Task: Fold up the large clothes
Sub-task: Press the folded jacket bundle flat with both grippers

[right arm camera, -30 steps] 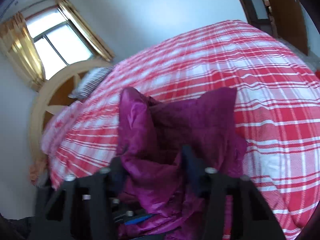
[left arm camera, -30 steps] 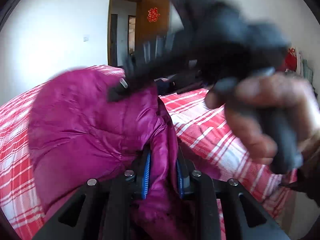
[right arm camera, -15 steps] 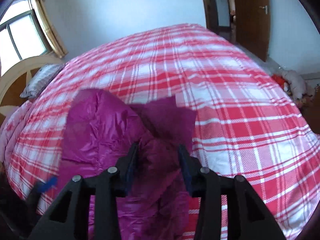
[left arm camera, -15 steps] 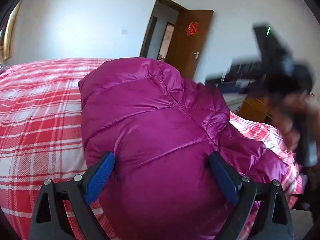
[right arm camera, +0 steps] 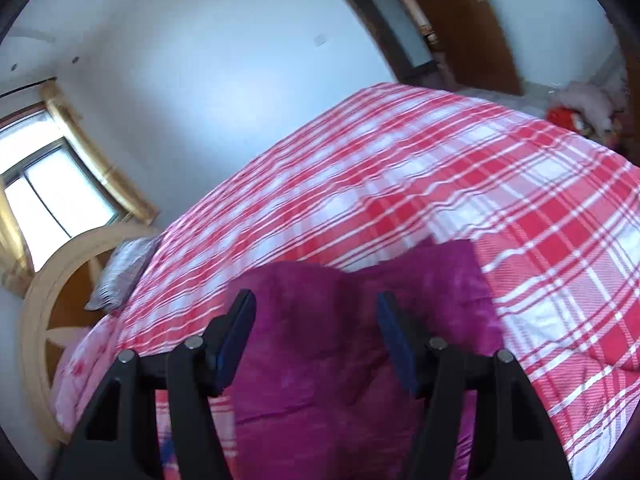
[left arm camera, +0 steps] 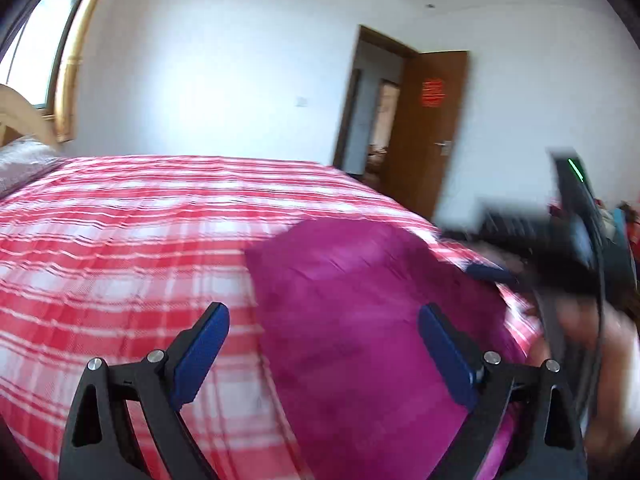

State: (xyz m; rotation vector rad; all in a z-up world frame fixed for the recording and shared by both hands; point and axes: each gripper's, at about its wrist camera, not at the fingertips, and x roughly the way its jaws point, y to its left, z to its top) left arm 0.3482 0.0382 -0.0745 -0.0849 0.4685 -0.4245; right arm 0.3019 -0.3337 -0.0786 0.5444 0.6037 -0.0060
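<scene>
A magenta puffer jacket (left arm camera: 360, 320) lies bunched on the red and white plaid bed (left arm camera: 120, 240). My left gripper (left arm camera: 324, 340) is open and empty, above the jacket's left edge. The right gripper shows blurred at the right of the left wrist view (left arm camera: 560, 252), over the jacket's far side. In the right wrist view the jacket (right arm camera: 340, 380) lies under my right gripper (right arm camera: 316, 332), which is open and empty. The bed (right arm camera: 440, 168) stretches beyond it.
A grey pillow (right arm camera: 124, 268) and a wooden headboard (right arm camera: 44, 300) stand at the bed's head, below a window (right arm camera: 52, 200). An open brown door (left arm camera: 432, 136) is behind the bed. Soft toys (right arm camera: 580, 112) lie on the floor past the bed's far corner.
Both grippers let go of the jacket and opened wide. The jacket dropped onto the bed. Both grippers pulled back and up from it.
</scene>
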